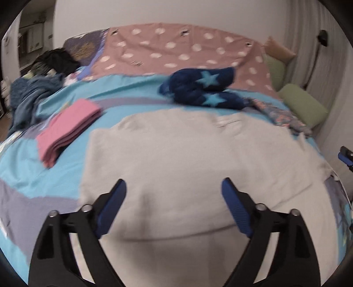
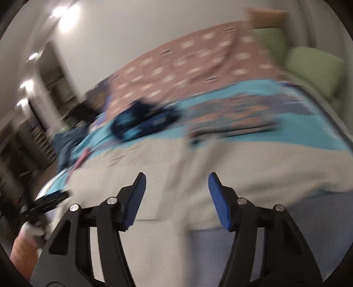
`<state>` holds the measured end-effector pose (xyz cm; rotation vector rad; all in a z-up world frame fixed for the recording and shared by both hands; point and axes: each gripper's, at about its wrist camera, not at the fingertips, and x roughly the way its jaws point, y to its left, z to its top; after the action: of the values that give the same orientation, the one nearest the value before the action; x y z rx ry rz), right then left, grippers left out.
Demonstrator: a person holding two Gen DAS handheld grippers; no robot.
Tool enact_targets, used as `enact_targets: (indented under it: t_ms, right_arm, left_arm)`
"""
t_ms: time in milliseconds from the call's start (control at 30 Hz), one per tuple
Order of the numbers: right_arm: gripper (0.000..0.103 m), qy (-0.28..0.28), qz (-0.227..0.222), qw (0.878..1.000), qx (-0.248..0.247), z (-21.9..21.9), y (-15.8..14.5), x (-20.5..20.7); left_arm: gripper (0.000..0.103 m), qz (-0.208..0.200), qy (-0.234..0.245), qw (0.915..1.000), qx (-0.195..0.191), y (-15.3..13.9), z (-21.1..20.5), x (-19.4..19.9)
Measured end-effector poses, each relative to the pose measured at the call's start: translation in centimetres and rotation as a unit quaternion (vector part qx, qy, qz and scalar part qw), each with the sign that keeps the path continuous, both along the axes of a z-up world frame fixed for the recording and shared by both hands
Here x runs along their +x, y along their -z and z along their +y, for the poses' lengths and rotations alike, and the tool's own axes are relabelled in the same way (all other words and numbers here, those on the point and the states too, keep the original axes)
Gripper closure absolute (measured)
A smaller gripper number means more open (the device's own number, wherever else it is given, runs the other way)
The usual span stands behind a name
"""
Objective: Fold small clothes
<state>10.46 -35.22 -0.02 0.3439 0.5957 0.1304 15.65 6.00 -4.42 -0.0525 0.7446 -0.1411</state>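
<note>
While both tools hang over the bed (image 1: pixel 55 183), a pale grey garment (image 1: pixel 176 159) lies spread flat on the blue cover just ahead of them. Left tool (image 1: pixel 173 194) stands wide open with nothing between its blue pads; right tool (image 2: pixel 176 187) likewise, in a blurred view. Folded pink cloth (image 1: pixel 66 128) sits left of the garment, dark blue star-patterned clothing (image 1: pixel 198 88) beyond it.

My left view is dim, evenly lit and mildly soft. My right view smears heavily with motion; ceiling lights (image 2: pixel 59 11) glare at eleven o'clock. Fisheye bending curves both pictures toward black rims. Soft shadow pools under my fingers (image 1: pixel 114 198) at six.
</note>
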Motion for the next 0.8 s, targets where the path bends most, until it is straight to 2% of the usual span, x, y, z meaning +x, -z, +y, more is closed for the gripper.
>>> enact_targets:
  t_ms: [33,67,100,167,267,367,500,600,633,700,800]
  right_arm:
    - [0.043,0.045,0.009,0.999,0.023,-3.7,0.3,-0.6]
    - [0.042,0.092,0.022,0.993,0.069,-8.1,1.2,-1.5]
    - [0.042,0.136,0.035,0.982,0.128,-12.5,2.5,-2.6]
    - [0.046,0.204,0.059,0.955,0.207,-18.4,5.2,-4.4]
    - [0.047,0.272,0.094,0.924,0.254,-24.0,9.3,-6.2]
    - [0.047,0.305,0.108,0.907,0.270,-26.8,12.0,-6.4]
    - [0.049,0.325,0.089,0.894,0.295,-29.4,13.6,-5.5]
    - [0.053,0.335,0.089,0.892,0.289,-29.9,13.8,-3.5]
    - [0.058,0.342,0.090,0.893,0.279,-30.2,13.8,-3.1]
    - [0.097,0.349,0.094,0.892,0.271,-30.4,13.7,-2.5]
    - [0.099,0.352,0.074,0.886,0.293,-30.3,12.9,-2.1]
  left_arm:
    - [0.010,-0.006,0.016,0.9999,0.003,-0.1,-1.3,0.4]
    - [0.010,-0.008,0.031,0.9995,0.010,-0.1,-2.8,1.0]
    - [0.010,-0.005,0.039,0.9992,0.013,0.1,-3.8,1.5]
    - [0.010,0.012,0.050,0.9987,0.008,1.0,-5.5,2.7]
    - [0.010,0.057,0.065,0.9963,0.003,3.3,-7.3,4.1]
    - [0.008,0.079,0.066,0.9940,0.038,4.5,-8.4,4.5]
    - [0.006,0.078,0.066,0.9935,0.052,4.6,-8.7,4.2]
    - [0.005,0.077,0.066,0.9935,0.051,4.7,-8.7,4.1]
    - [0.005,0.077,0.067,0.9936,0.050,4.7,-8.8,4.2]
    - [0.005,0.076,0.067,0.9937,0.048,4.7,-8.7,4.2]
    - [0.005,0.075,0.067,0.9938,0.046,4.6,-8.7,4.3]
